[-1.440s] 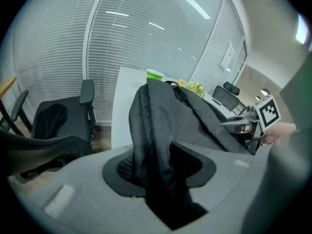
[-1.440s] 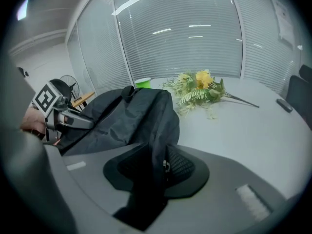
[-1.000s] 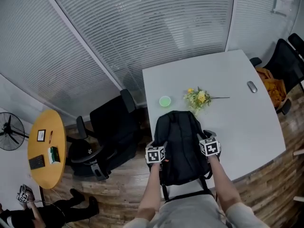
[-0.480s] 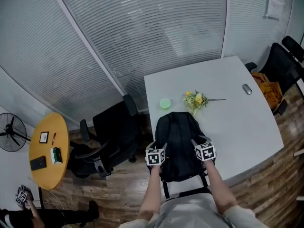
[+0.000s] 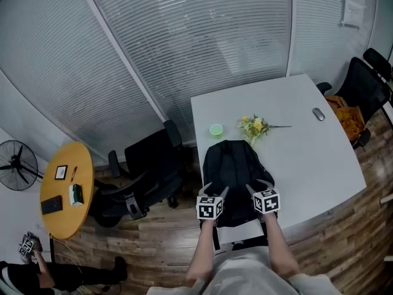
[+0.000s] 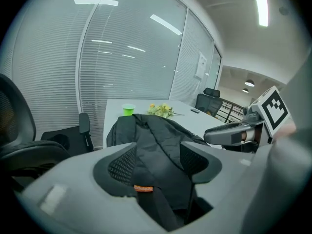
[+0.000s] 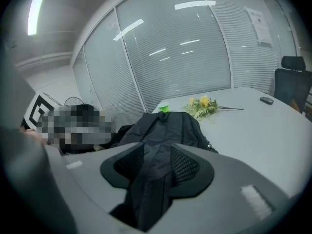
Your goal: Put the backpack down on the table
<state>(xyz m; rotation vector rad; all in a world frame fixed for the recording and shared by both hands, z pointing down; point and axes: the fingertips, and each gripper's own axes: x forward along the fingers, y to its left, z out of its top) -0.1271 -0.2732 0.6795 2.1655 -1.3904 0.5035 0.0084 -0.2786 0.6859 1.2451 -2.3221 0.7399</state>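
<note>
My left gripper point(image 6: 157, 156) and right gripper point(image 7: 157, 162) stand wide, the right's jaws having just been opening. The black fabric backpack point(image 5: 233, 171) runs unpinched between each pair.

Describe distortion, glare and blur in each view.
Head view: fisheye bows the blinds and table edges; light even. Left gripper view: ceiling strip light glares, reflections streak the glass wall. Right gripper view: dark round vignette, backpack sharp.

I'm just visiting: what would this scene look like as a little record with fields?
backpack: lying flat on the white table
left gripper: jaws apart, a strap between them
right gripper: jaws have just been opening, another strap between them
also on table: flowers, green cup
</note>
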